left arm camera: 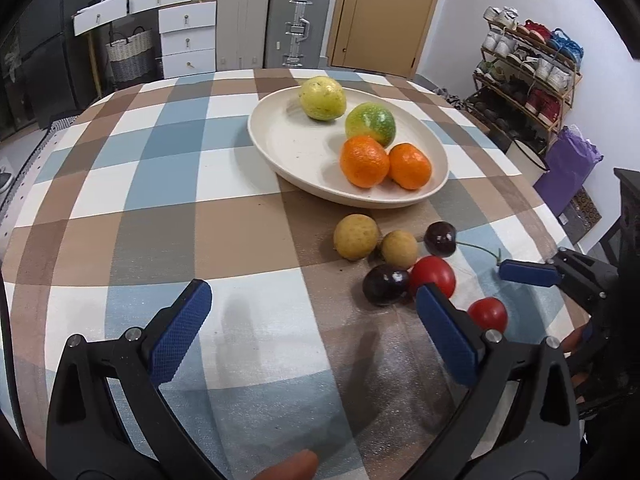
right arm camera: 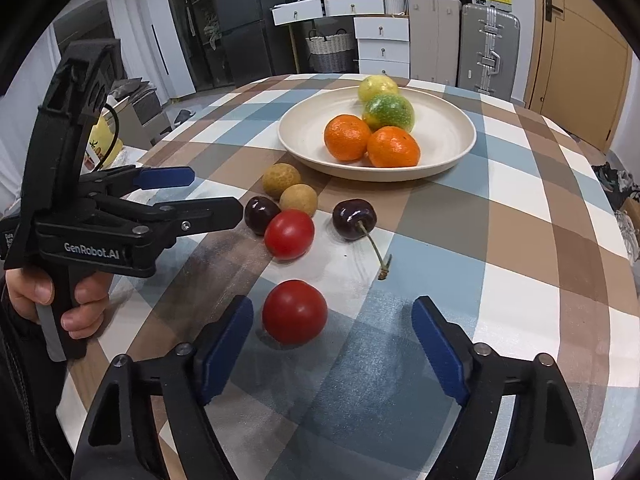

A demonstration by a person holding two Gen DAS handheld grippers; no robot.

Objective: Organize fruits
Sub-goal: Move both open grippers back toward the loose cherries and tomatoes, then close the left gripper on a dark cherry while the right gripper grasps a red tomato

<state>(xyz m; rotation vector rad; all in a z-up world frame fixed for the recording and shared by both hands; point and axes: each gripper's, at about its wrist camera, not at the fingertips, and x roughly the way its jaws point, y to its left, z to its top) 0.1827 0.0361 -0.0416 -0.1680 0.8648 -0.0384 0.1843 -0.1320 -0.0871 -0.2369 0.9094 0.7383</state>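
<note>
A cream plate [left arm camera: 280, 148] [right arm camera: 448, 140] holds two oranges [left arm camera: 364, 161] [right arm camera: 347, 137], a green-yellow fruit [left arm camera: 371, 123] [right arm camera: 389, 112] and a yellow fruit [left arm camera: 322, 98] [right arm camera: 376, 86]. On the cloth lie two tan longans [left arm camera: 355, 237] [right arm camera: 281, 180], two dark cherries [left arm camera: 440, 239] [right arm camera: 354, 219] and two red tomatoes [left arm camera: 433, 276] [right arm camera: 289, 234]. My left gripper [left arm camera: 312, 304] [right arm camera: 218, 192] is open and empty, left of the small fruits. My right gripper [right arm camera: 332, 320] is open; the near tomato [right arm camera: 295, 311] [left arm camera: 487, 313] lies just inside its left finger.
A round table with a checked cloth [left arm camera: 160, 200] [right arm camera: 520, 240]. Suitcases [left arm camera: 298, 20], white drawers [left arm camera: 186, 36] and a wooden door [left arm camera: 384, 12] stand behind. A shoe rack [left arm camera: 524, 76] stands at the right.
</note>
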